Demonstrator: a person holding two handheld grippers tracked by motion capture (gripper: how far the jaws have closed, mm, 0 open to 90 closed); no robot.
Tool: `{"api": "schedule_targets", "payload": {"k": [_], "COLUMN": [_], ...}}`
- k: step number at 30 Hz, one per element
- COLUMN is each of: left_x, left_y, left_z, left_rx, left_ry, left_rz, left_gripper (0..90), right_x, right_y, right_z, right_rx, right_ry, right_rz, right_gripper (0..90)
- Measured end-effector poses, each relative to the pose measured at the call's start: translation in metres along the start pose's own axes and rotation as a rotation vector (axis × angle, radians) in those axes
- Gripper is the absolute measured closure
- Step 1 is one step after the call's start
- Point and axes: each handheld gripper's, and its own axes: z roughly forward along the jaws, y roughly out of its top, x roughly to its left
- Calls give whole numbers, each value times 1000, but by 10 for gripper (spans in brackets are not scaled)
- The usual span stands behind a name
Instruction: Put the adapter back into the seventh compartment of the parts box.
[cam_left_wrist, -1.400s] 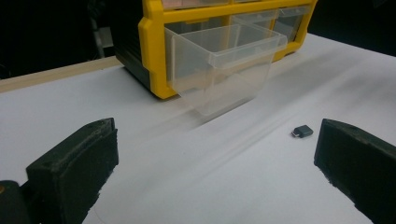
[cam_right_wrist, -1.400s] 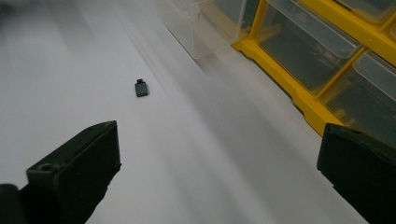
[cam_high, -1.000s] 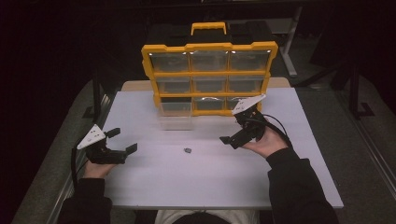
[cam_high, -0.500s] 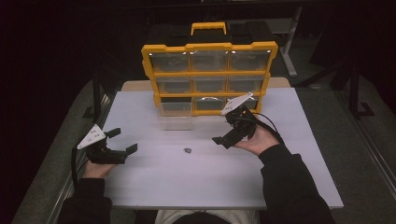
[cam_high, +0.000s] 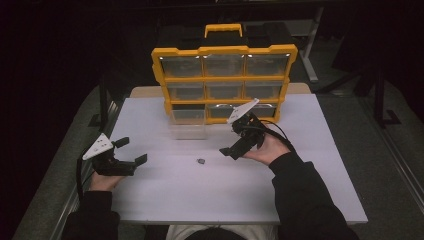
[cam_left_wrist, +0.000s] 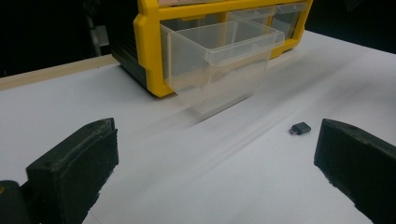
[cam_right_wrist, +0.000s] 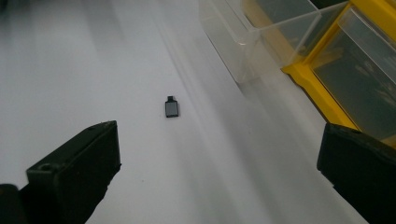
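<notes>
Overhead, right tool (cam_high: 231, 144) gapes near unlabelled black adapter (cam_high: 200, 161).

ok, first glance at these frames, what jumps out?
The yellow drawer cabinet standing at the far edge of the white table, with one clear drawer pulled out at its bottom left. Then the small dark adapter lying alone on the table, between the open right gripper and the open left gripper.
</notes>
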Motion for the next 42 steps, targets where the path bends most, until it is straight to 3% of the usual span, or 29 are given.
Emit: {"api": "schedule_targets", "payload": {"k": [16, 42], "left_x": [0, 0], "left_y": [0, 1], "left_z": [0, -1], "left_rx": [1, -11], "left_ry": [-1, 3], "left_rz": [2, 4], "left_gripper": [0, 0], "right_x": [8, 23], "right_y": [15, 21], "right_z": [24, 64], "right_rx": [44, 127], "right_ry": [46, 112], "right_rz": [-46, -99], "right_gripper": [0, 0]}}
